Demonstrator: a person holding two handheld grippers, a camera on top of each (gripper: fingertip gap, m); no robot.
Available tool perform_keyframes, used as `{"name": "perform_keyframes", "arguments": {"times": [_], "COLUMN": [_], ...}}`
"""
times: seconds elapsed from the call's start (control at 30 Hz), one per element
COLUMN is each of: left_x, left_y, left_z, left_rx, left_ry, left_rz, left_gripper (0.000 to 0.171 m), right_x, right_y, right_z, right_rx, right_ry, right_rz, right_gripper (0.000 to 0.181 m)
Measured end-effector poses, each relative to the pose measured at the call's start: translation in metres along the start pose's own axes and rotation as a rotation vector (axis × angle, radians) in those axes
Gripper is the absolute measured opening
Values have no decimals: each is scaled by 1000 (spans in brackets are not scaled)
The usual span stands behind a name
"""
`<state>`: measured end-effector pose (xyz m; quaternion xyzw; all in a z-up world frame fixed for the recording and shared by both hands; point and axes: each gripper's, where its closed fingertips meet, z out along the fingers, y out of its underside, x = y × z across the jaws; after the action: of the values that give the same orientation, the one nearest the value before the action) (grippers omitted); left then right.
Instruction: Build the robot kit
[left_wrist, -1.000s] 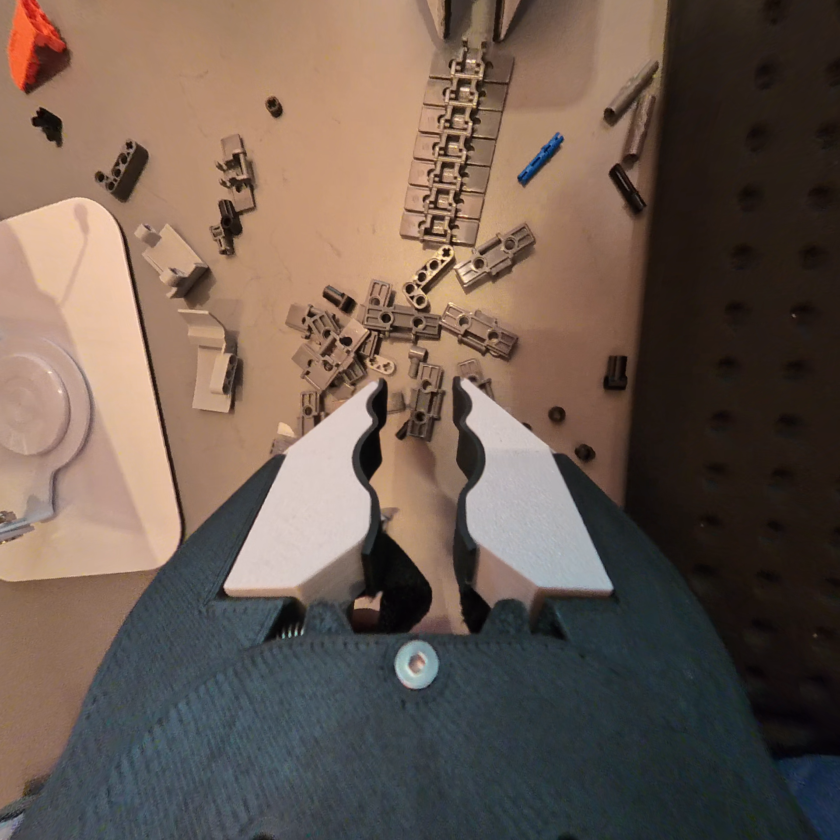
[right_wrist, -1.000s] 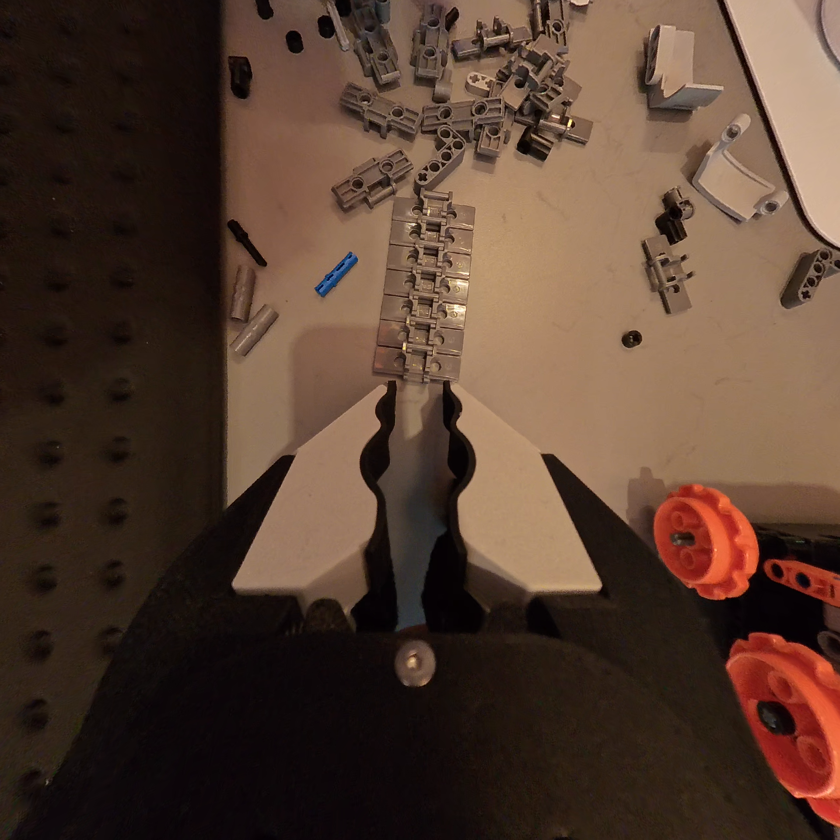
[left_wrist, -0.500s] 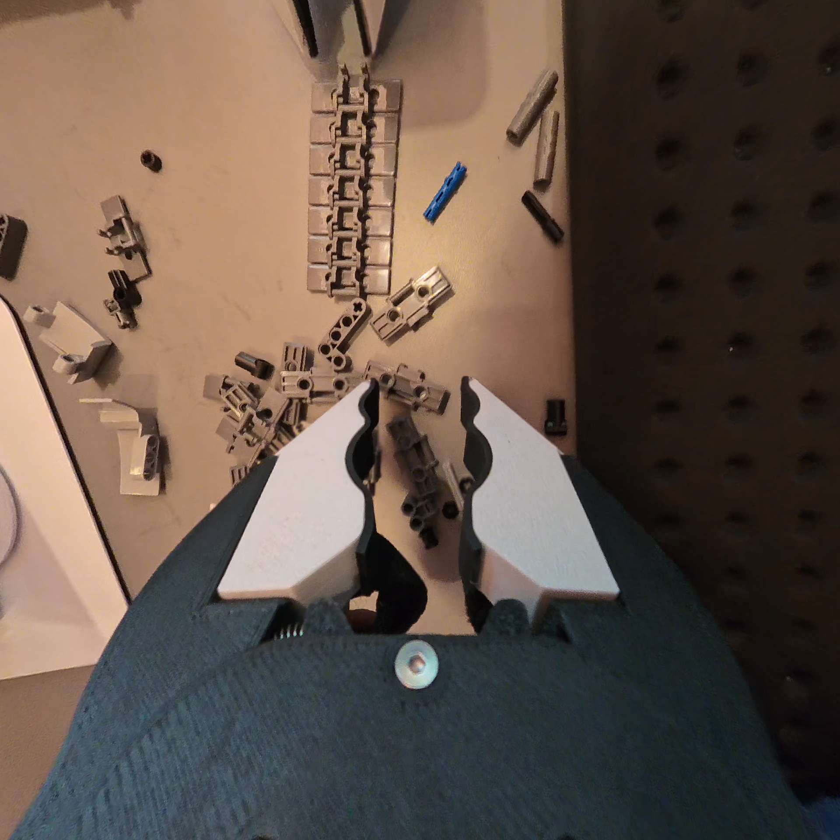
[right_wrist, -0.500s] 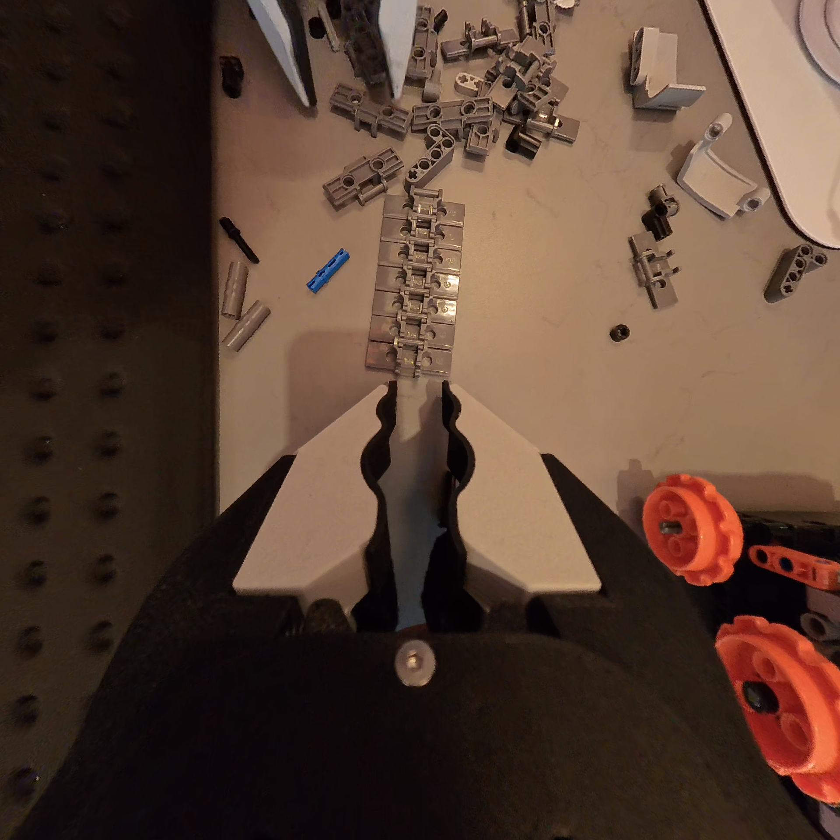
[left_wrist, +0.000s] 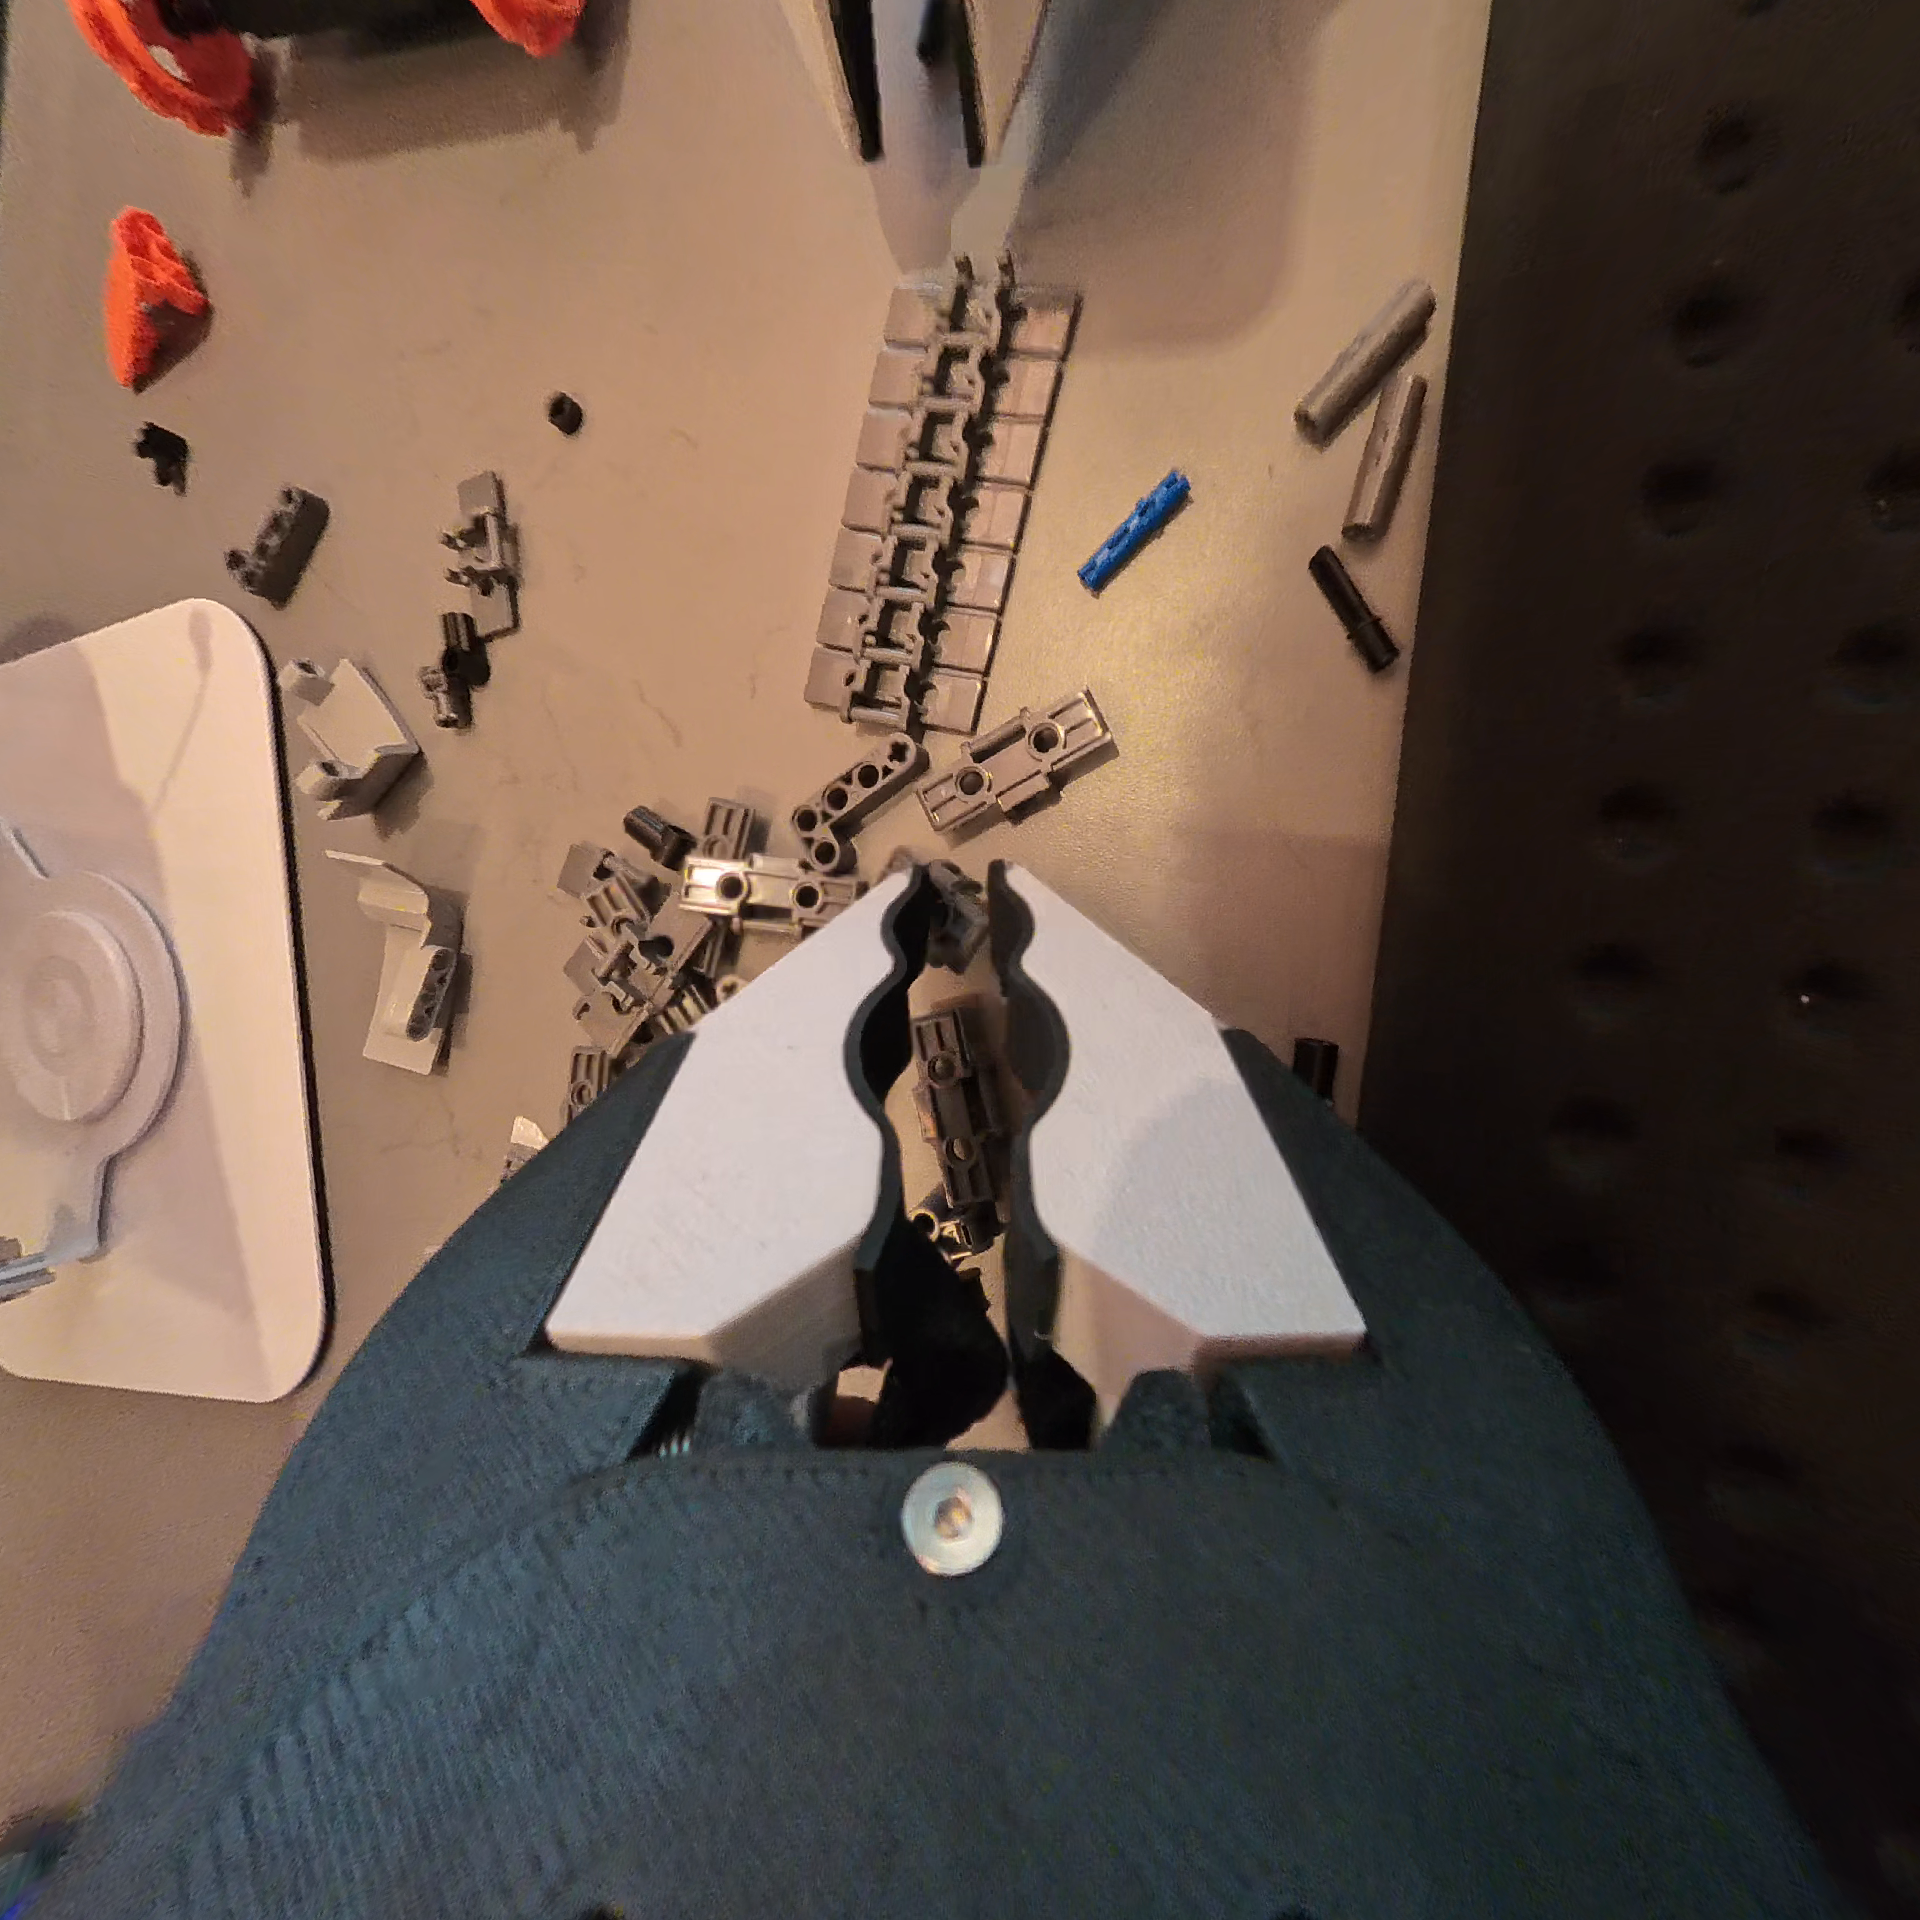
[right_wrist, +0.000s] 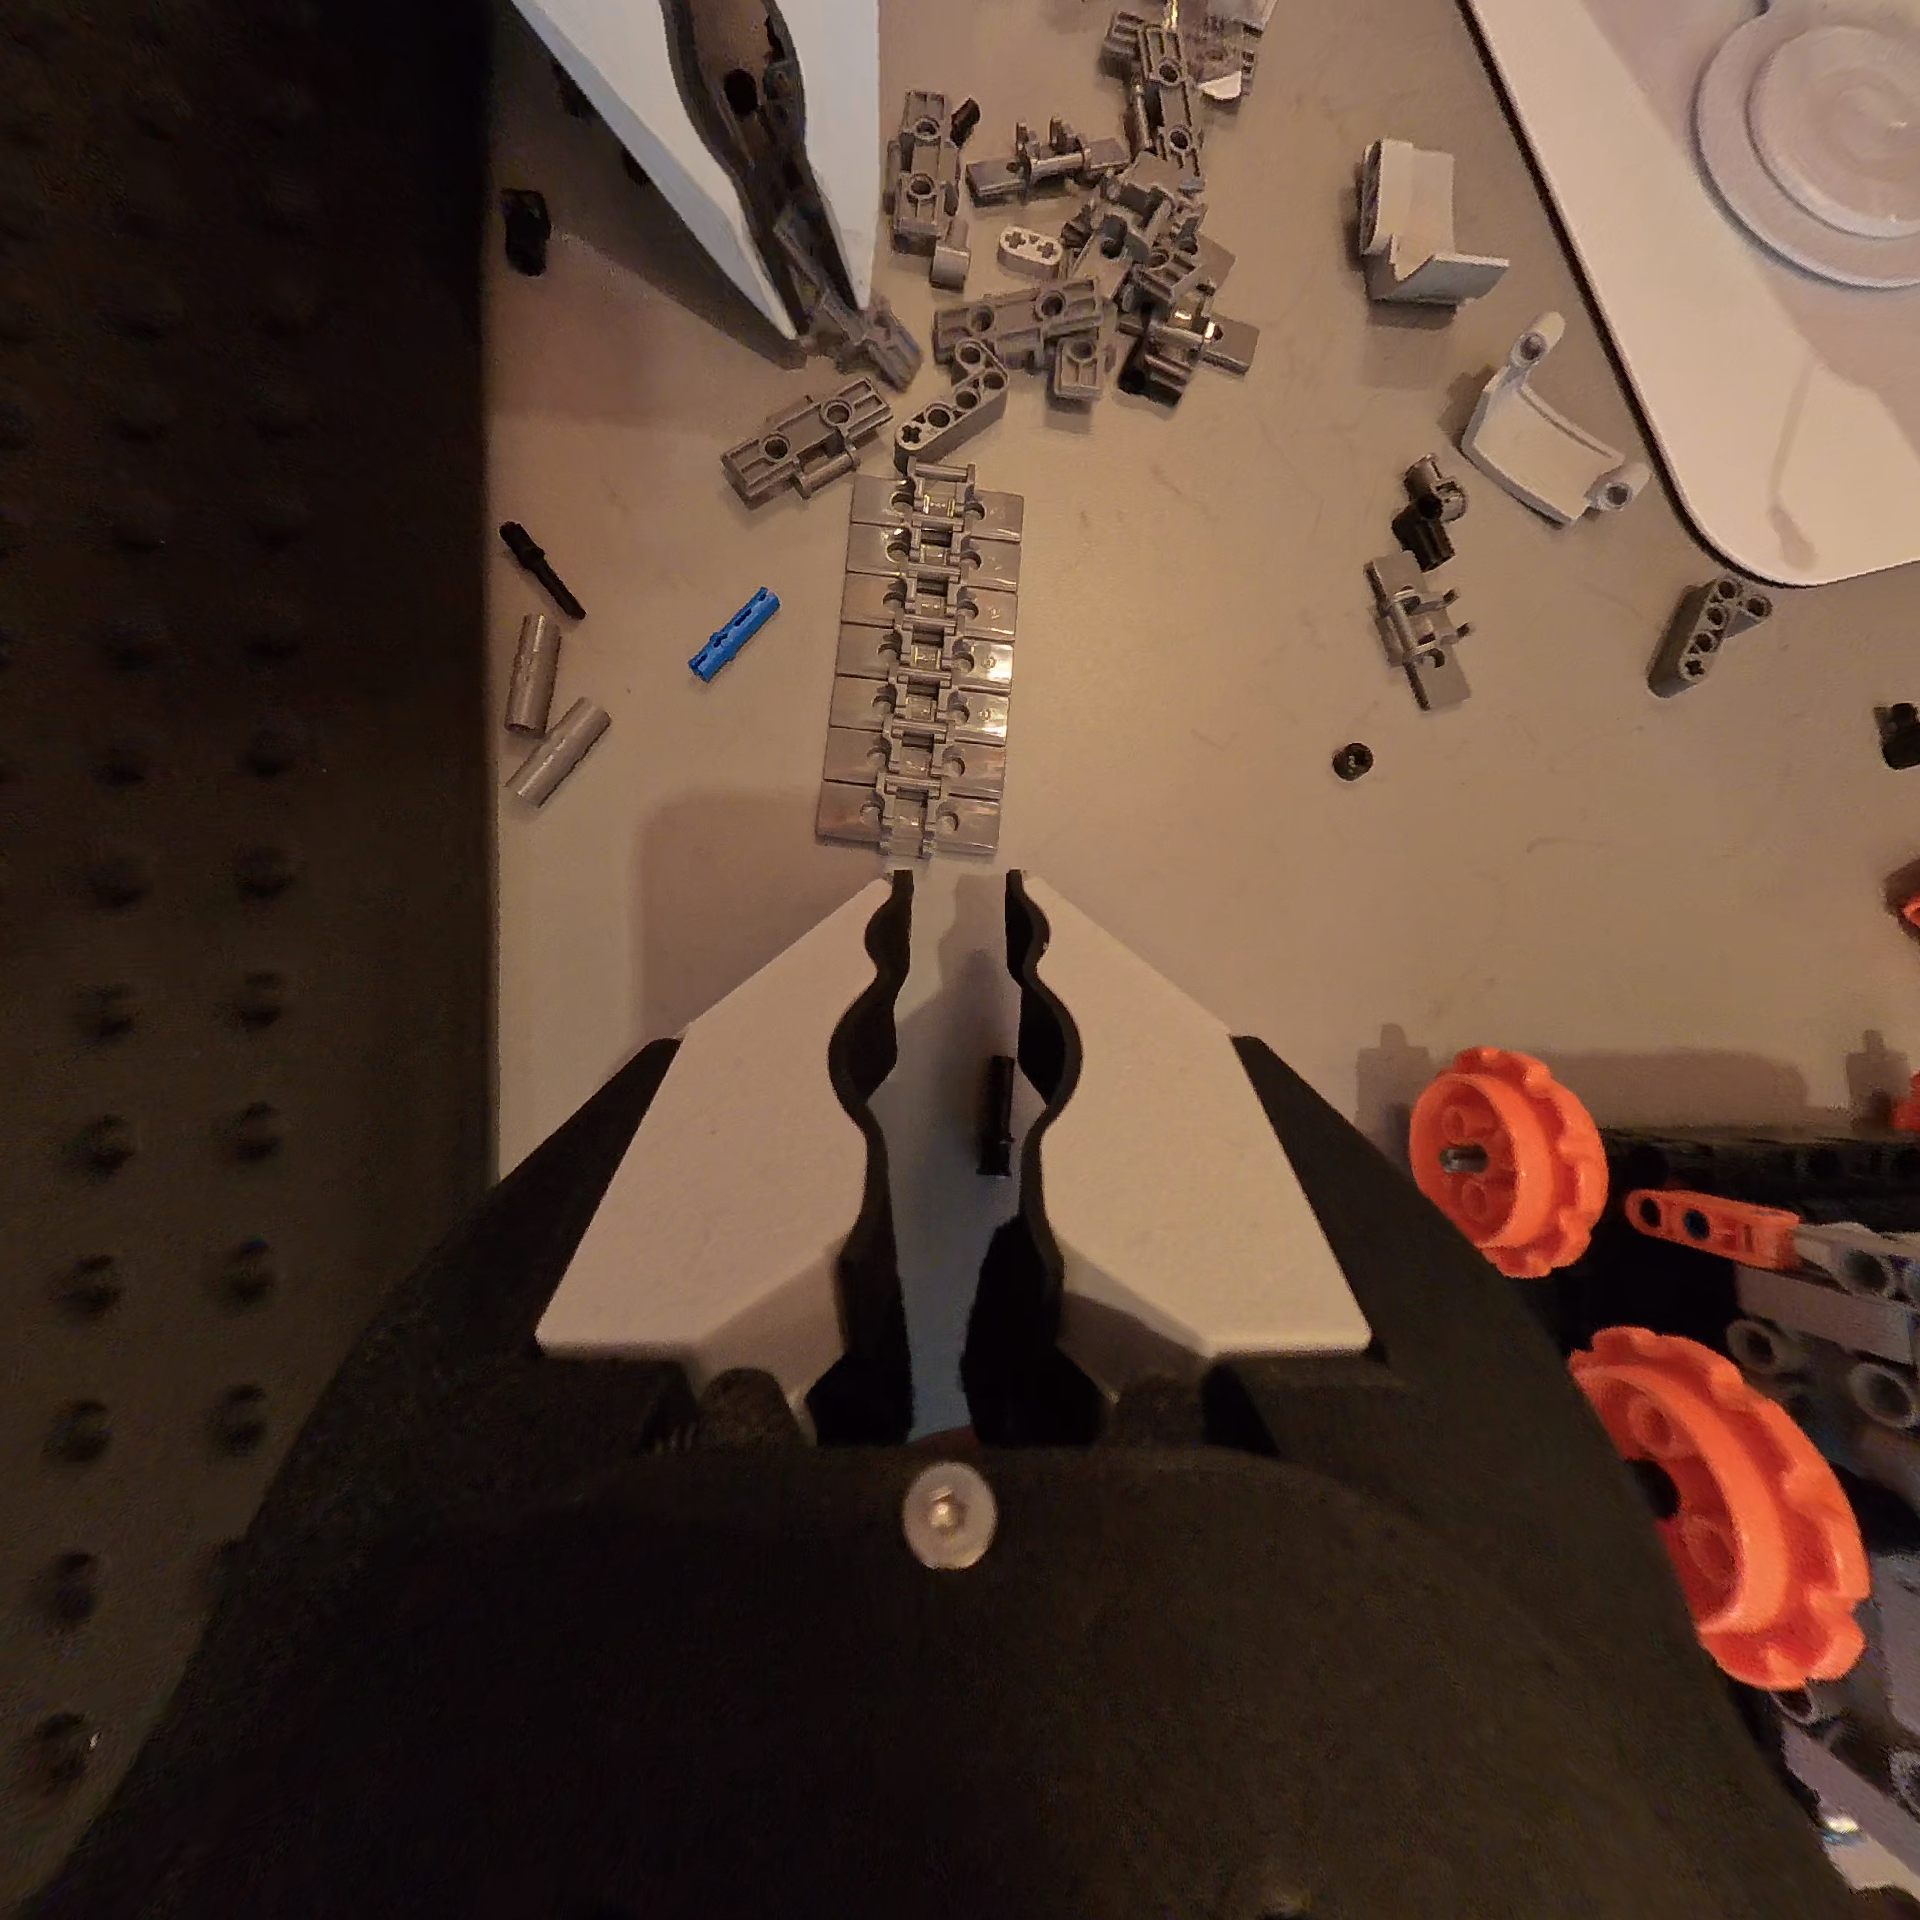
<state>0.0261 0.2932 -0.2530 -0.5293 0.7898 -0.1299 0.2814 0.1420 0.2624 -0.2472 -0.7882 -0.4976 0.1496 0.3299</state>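
My left gripper (left_wrist: 951, 883) is shut on a grey track link (left_wrist: 956, 920), which is pinched at its tips beside a pile of loose grey links (left_wrist: 665, 935). In the right wrist view the left gripper (right_wrist: 831, 312) shows at the top left with the link (right_wrist: 878, 348) sticking out of its tips. A chain of several joined grey track links (right_wrist: 925, 665) lies flat on the table. My right gripper (right_wrist: 956, 883) is slightly open and empty, just short of the chain's near end. A black pin (right_wrist: 997, 1127) lies on the table under its fingers.
A black pegboard (right_wrist: 208, 727) borders the table. A white tray (right_wrist: 1662, 364) sits beyond the pile. Orange toothed wheels (right_wrist: 1507, 1158) on a part-built model stand to the right of my right gripper. A blue pin (right_wrist: 732, 634), grey tubes (right_wrist: 556, 748) and small black parts lie scattered. Some 12 cm of space lies between my two pairs of fingers. The black pin (right_wrist: 997, 1127) is closer to my right gripper, around 5 cm from its tips; the left tips are 20 cm off.
My left gripper moved over the pile with jaws open, then shut on a grey link and drew back. My right gripper stayed near the chain's end and backed off slightly.
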Motion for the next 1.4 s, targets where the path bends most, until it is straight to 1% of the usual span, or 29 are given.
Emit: {"name": "perform_keyframes", "arguments": {"times": [0.13, 0.23, 0.3, 0.4, 0.5, 0.53, 0.6, 0.67, 0.7, 0.73, 0.8, 0.83, 0.9, 0.97, 1.03, 1.1, 1.17, 1.23, 1.27, 1.3, 1.4], "left_x": [0, 6, 12, 28, 41, 45, 44, 49, 46, 42, 25, 19, 16, 3, -3, 6, 17, 16, 14, 15, 19], "left_y": [-14, -36, -55, -83, -103, -107, -112, -115, -118, -120, -117, -116, -114, -112, -109, -105, -105, -103, -101, -100, -104], "left_z": [-9, -12, -11, 0, 18, 23, 35, 41, 45, 49, 63, 67, 68, 67, 62, 59, 58, 63, 66, 68, 68], "left_rx": [56, 101, 132, 152, 141, 128, 106, 85, 92, 88, 53, 51, 48, 51, 55, 39, 42, 22, 0, -6, 4], "left_ry": [35, 103, 185, 319, 416, 462, 500, 590, 602, 604, 510, 479, 478, 397, 351, 355, 336, 247, 205, 188, 175], "left_rz": [-19, 8, 12, 44, 58, 48, 15, -40, -70, -98, -114, -112, -125, -109, -82, -20, 86, 196, 237, 271, 271], "left_gripper": [8, 8, 8, 8, 8, 9, 9, 9, 10, 13, 33, 33, 36, 39, 35, 31, 26, 21, 15, 12, 9], "right_x": [2, 4, 5, 6, 5, 5, 5, 3, 3, 2, 1, 1, 1, -2, -7, -15, -23, -27, -27, -26, -22], "right_y": [0, 0, 0, 0, 4, 6, 7, 8, 8, 8, 10, 11, 13, 16, 17, 18, 20, 21, 21, 21, 20], "right_z": [-6, -11, -16, -22, -26, -27, -28, -29, -30, -31, -32, -33, -34, -35, -36, -34, -31, -28, -27, -27, -28], "right_rx": [7, 13, 20, 28, 28, 25, 23, 24, 25, 25, 24, 24, 25, 20, 22, 9, -11, -21, -23, -22, -11], "right_ry": [9, 20, 30, 38, 34, 32, 30, 26, 24, 22, 22, 22, 19, 8, -9, -34, -58, -68, -67, -62, -48], "right_rz": [-2, -3, -2, -3, 2, 4, 6, 4, 4, 4, 5, 6, 10, 4, -7, -28, -49, -62, -62, -62, -53], "right_gripper": [16, 16, 15, 15, 15, 15, 15, 14, 15, 15, 15, 15, 15, 16, 16, 17, 17, 17, 17, 17, 17]}}
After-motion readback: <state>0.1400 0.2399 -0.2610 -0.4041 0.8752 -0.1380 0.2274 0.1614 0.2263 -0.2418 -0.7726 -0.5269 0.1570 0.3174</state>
